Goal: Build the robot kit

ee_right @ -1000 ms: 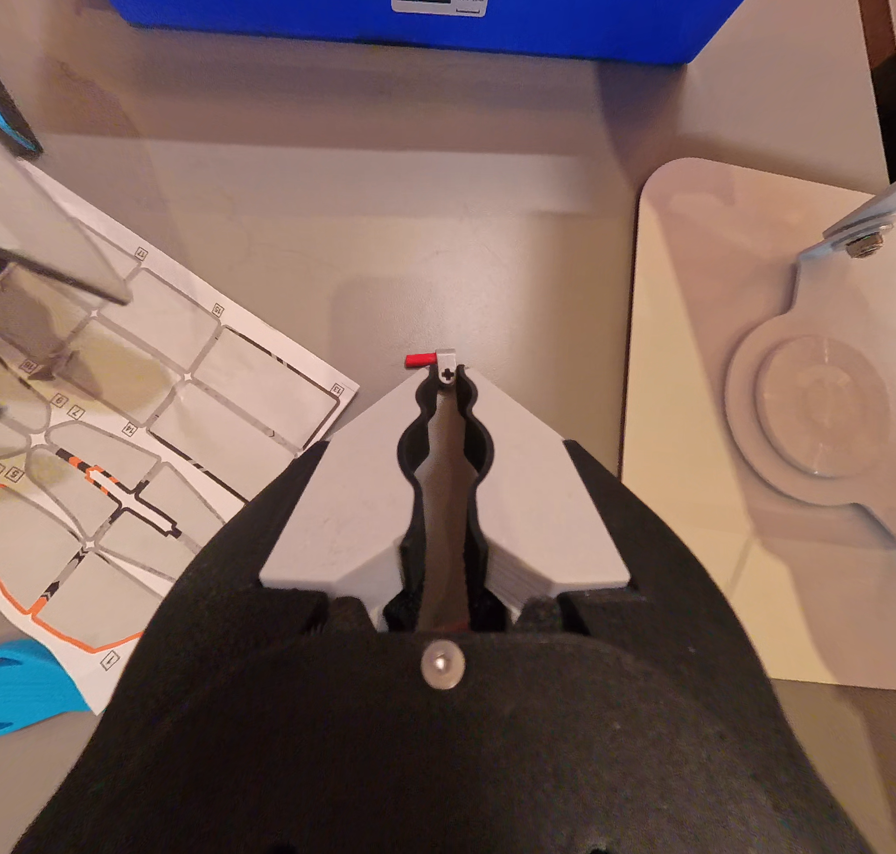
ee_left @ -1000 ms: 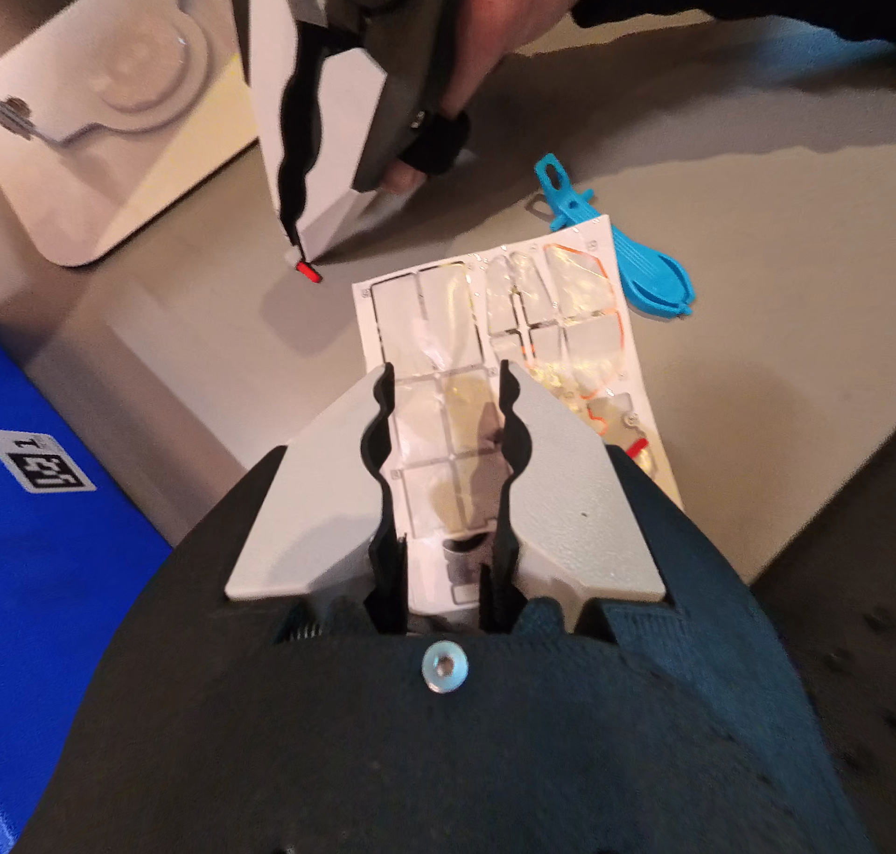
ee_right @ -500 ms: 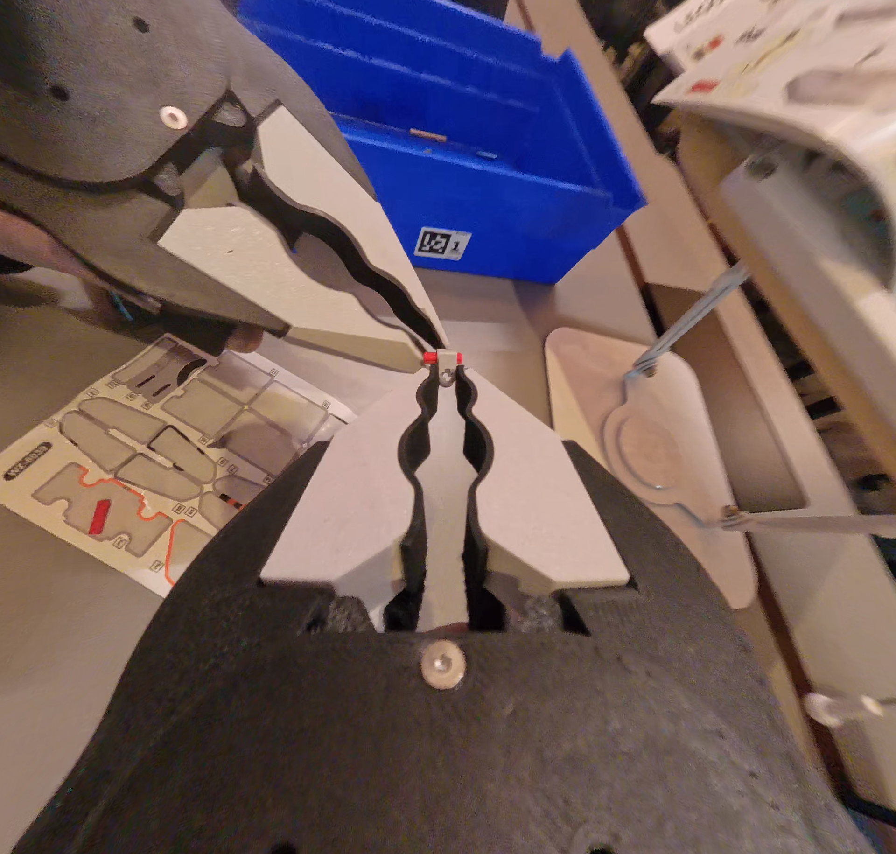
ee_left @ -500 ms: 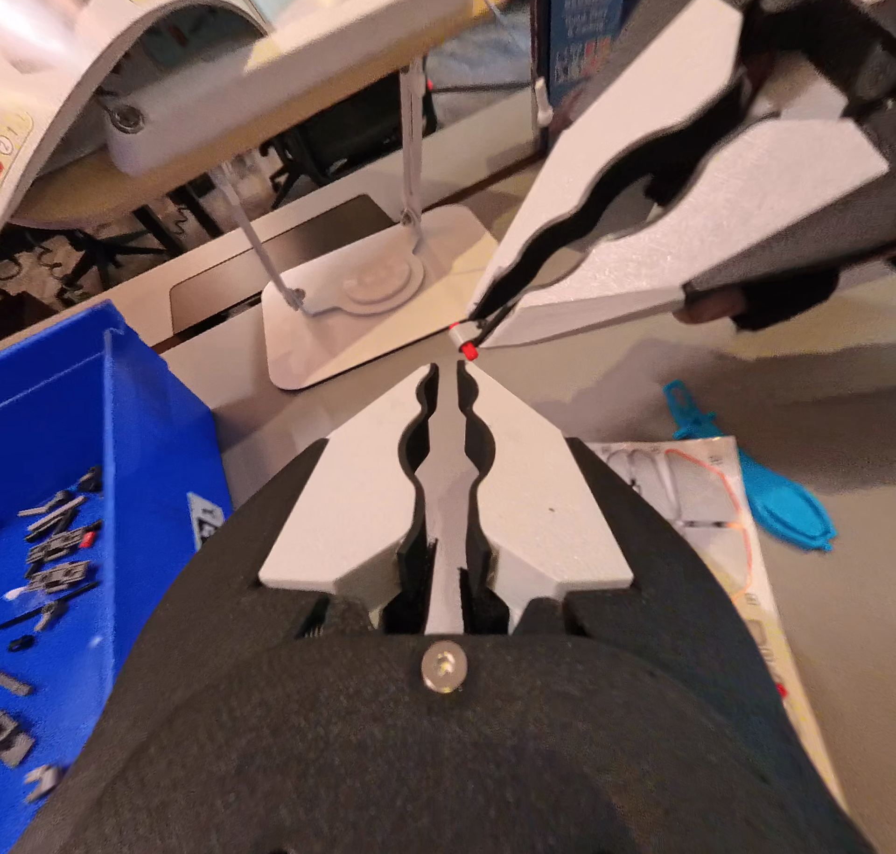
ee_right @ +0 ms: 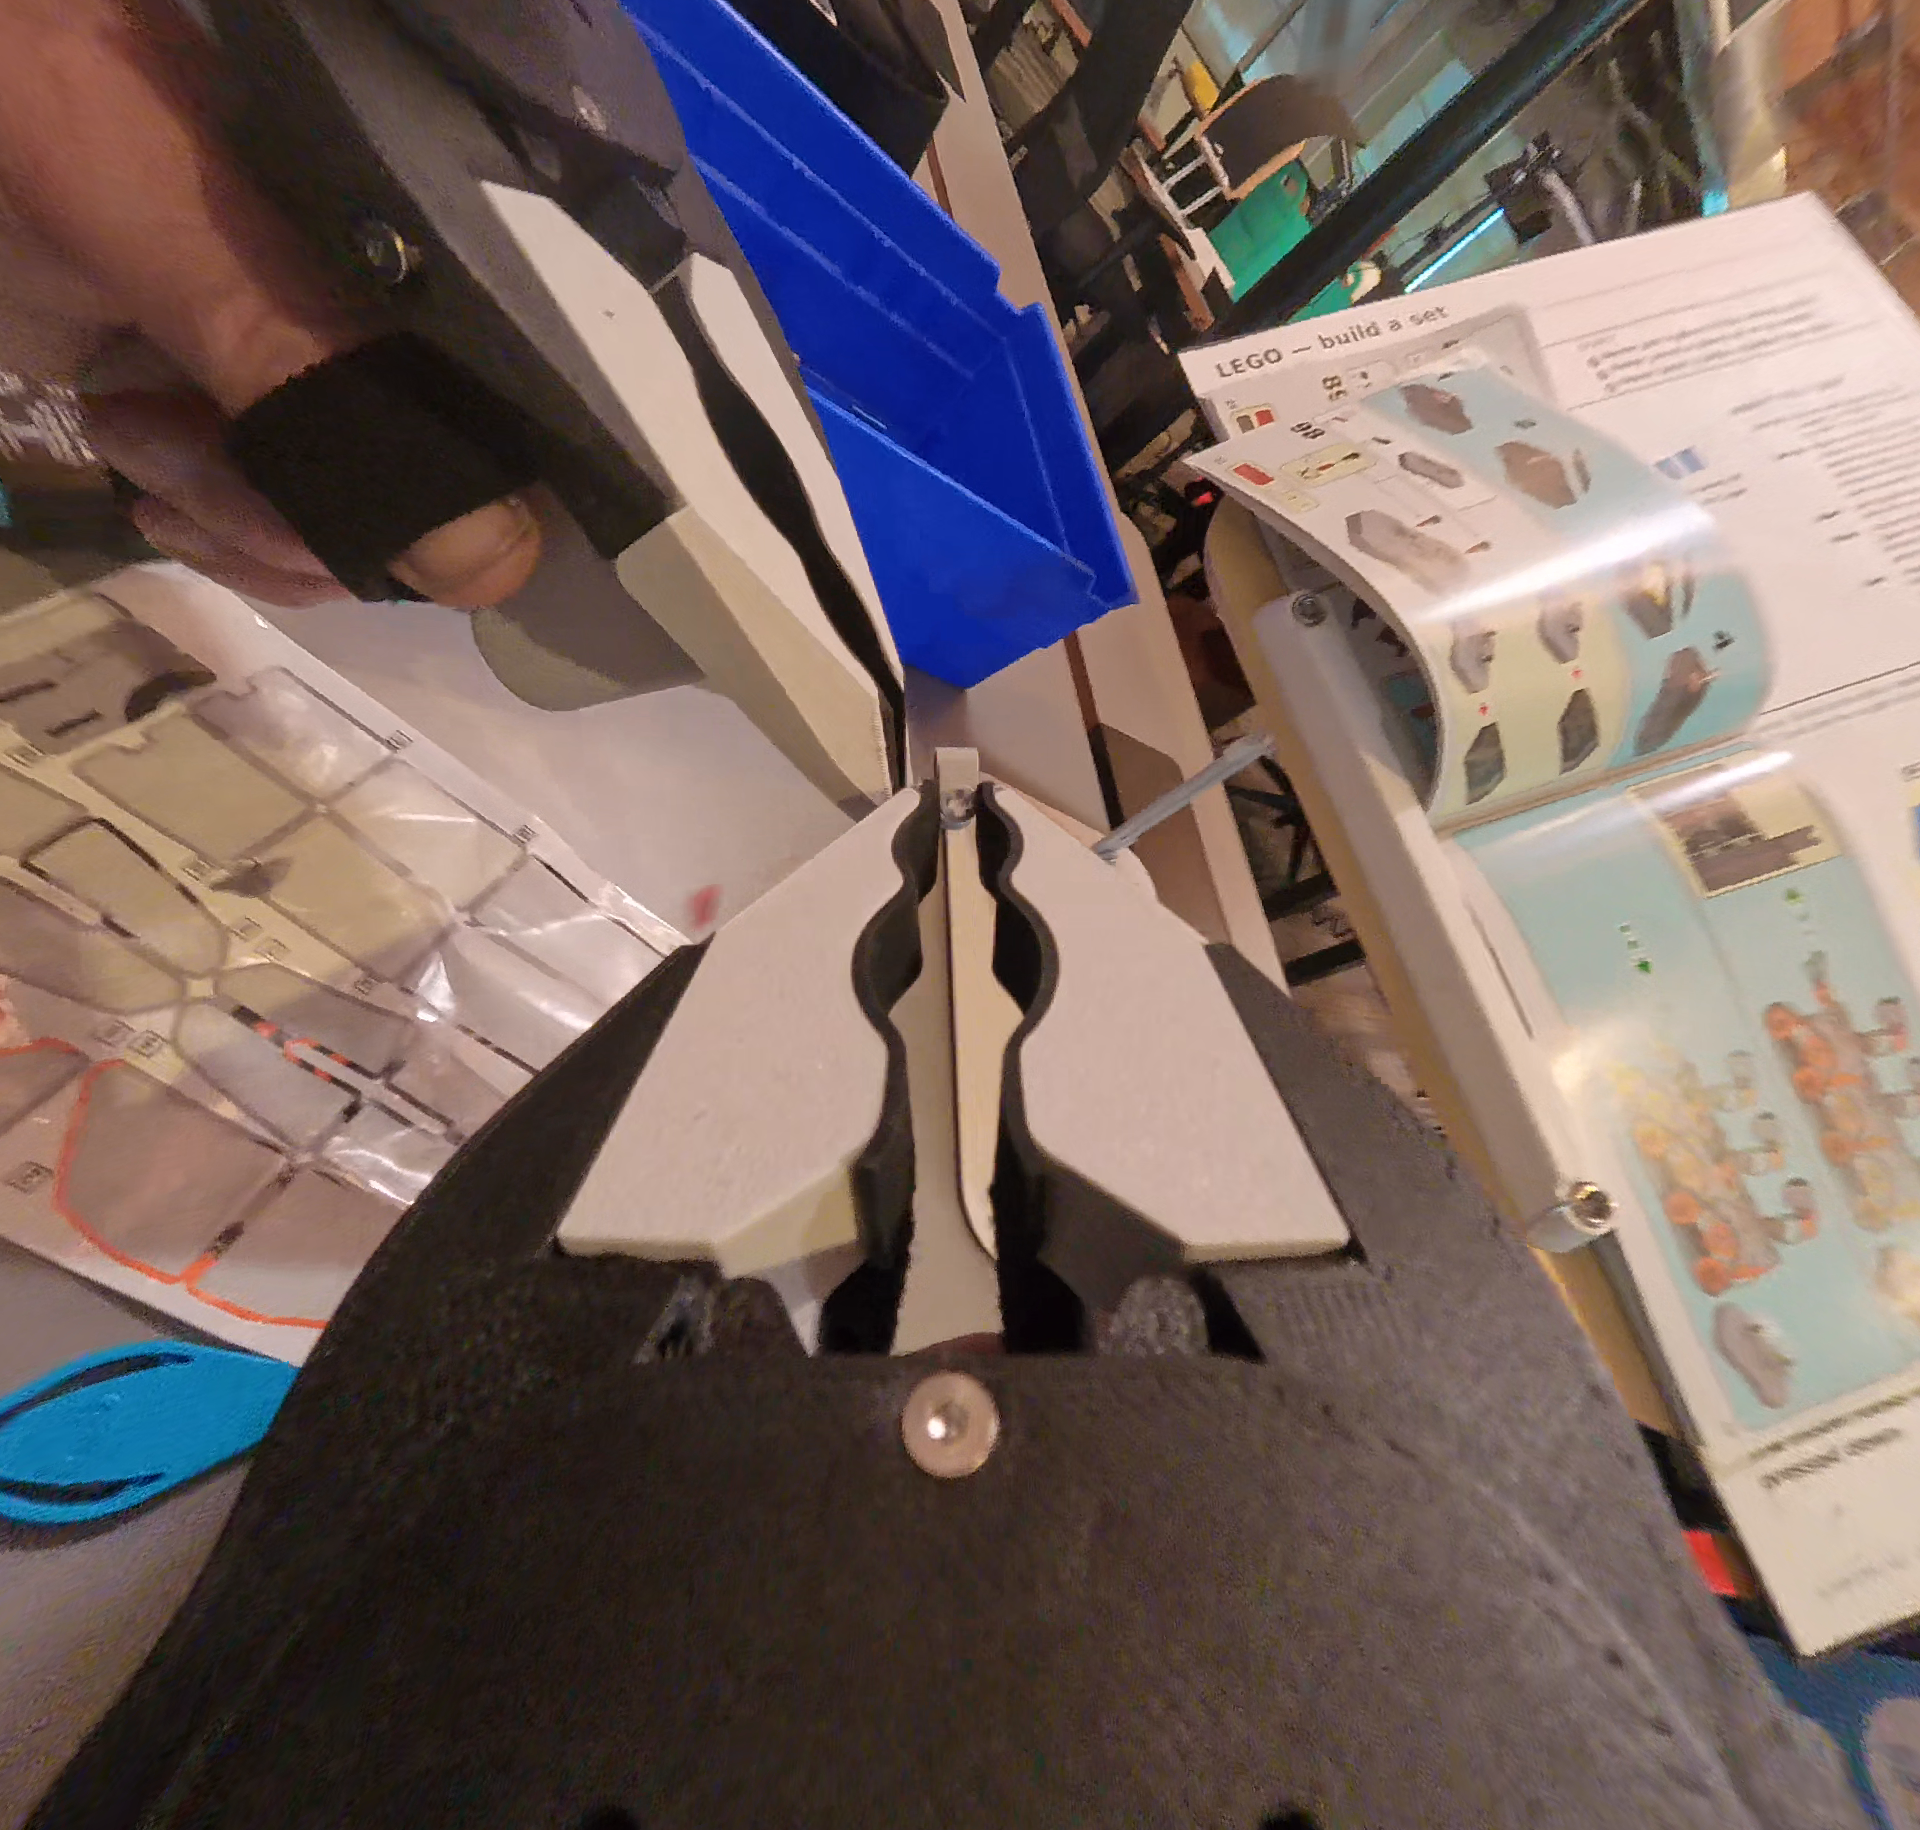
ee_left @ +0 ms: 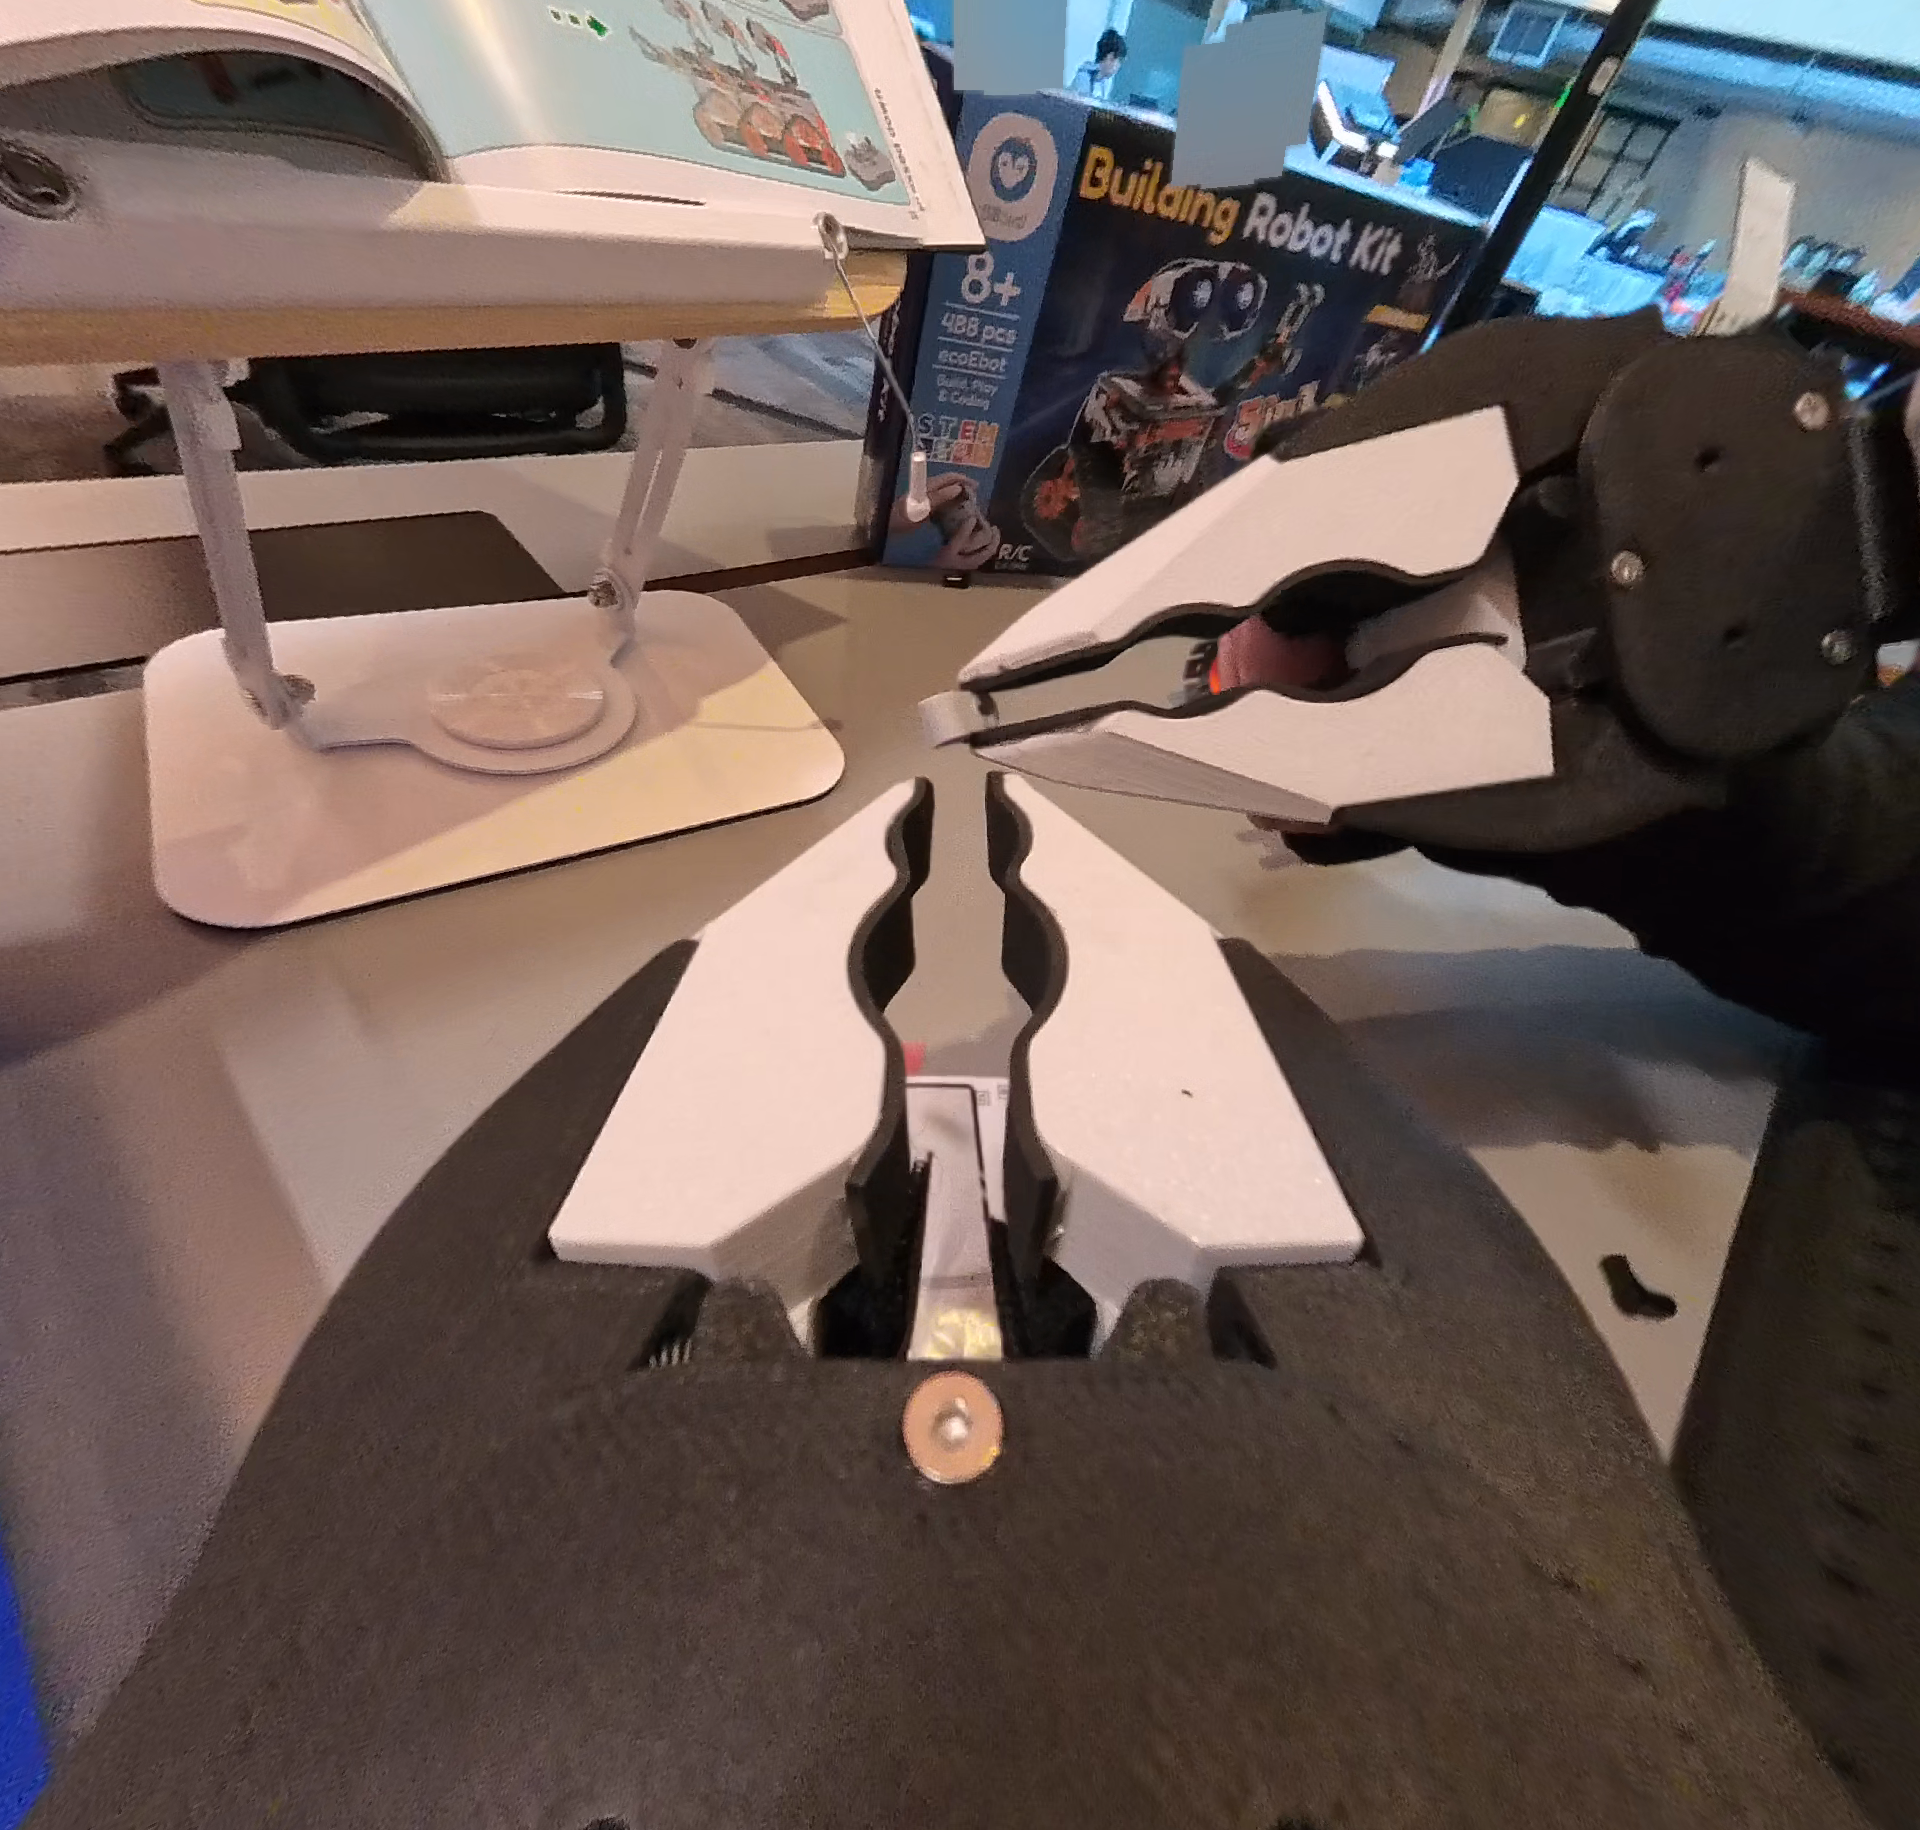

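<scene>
My right gripper [ee_right: 956, 806] is shut on a small grey brick piece [ee_right: 956, 781] that sticks out past its tips. It also shows in the left wrist view [ee_left: 966, 726] with the grey piece [ee_left: 948, 718]. My left gripper [ee_left: 958, 788] is slightly open and empty, its tips just below that piece; in the right wrist view [ee_right: 888, 731] it comes in from the upper left. A small red piece [ee_left: 914, 1058] lies loose on the table below, by the edge of the sticker sheet [ee_right: 260, 897]; it is blurred in the right wrist view [ee_right: 704, 902].
A white book stand [ee_left: 468, 772] holds an open instruction booklet [ee_left: 623, 45] at the back left. A dark blue toy kit box [ee_left: 1143, 346] stands behind. A blue bin [ee_right: 914, 409] sits beyond the sheet. A light blue plastic tool [ee_right: 104, 1417] lies next to the sheet. Both grippers' tips are close together, under 4 cm apart.
Both grippers have risen from the table and tilted up, tips meeting. The left jaws narrowed from wide open. The red piece has come off the grey piece and is down by the sheet.
</scene>
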`<state>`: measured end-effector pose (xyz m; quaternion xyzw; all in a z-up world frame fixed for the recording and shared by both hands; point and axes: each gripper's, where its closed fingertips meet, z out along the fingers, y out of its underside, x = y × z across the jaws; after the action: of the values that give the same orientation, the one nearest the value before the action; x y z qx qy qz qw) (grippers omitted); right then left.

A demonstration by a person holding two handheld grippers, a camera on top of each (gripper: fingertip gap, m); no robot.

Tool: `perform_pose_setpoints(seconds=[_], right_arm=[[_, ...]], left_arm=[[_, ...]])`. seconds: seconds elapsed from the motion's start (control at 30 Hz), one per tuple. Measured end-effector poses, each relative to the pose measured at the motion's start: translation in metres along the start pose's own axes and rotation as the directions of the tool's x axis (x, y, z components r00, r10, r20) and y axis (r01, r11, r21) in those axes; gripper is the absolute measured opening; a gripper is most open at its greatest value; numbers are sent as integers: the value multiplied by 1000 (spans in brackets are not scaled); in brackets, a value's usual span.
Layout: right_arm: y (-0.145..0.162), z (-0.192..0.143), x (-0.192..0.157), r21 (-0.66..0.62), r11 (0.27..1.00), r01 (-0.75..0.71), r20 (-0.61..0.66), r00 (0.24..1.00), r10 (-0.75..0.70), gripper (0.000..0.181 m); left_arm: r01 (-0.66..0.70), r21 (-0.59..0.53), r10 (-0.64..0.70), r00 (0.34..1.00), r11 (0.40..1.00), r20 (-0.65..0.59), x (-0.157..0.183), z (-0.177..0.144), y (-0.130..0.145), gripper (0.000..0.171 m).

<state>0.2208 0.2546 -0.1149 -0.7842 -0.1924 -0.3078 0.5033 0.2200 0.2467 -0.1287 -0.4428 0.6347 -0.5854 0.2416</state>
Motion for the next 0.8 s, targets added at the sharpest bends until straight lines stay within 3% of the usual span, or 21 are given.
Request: perform_pose_setpoints(seconds=[0.2, 0.3, 0.57, 0.67, 0.8], right_arm=[[2, -3, 0, -9, 999, 41, -1, 999, -41, 5], [12, -3, -2, -41, 999, -20, 53, 998, 22, 5], [72, 16, -41, -295, 938, -181, 274, 925, 264, 5], [72, 19, -47, -298, 931, -212, 303, 904, 303, 5], [93, 26, -48, -402, 895, -193, 307, 893, 330, 5]], left_arm=[[-2, -14, 3, 1000, 1000, 19, -7, -6, 3, 7], [-29, -144, 34, 999, 989, 37, -9, -10, 22, 14], [-238, -445, 309, 947, 863, 93, -5, -32, 83, 17], [-314, -436, 378, 923, 844, 67, 10, -45, 84, 17], [-315, -480, 394, 917, 819, 70, 12, -58, 97, 19]])
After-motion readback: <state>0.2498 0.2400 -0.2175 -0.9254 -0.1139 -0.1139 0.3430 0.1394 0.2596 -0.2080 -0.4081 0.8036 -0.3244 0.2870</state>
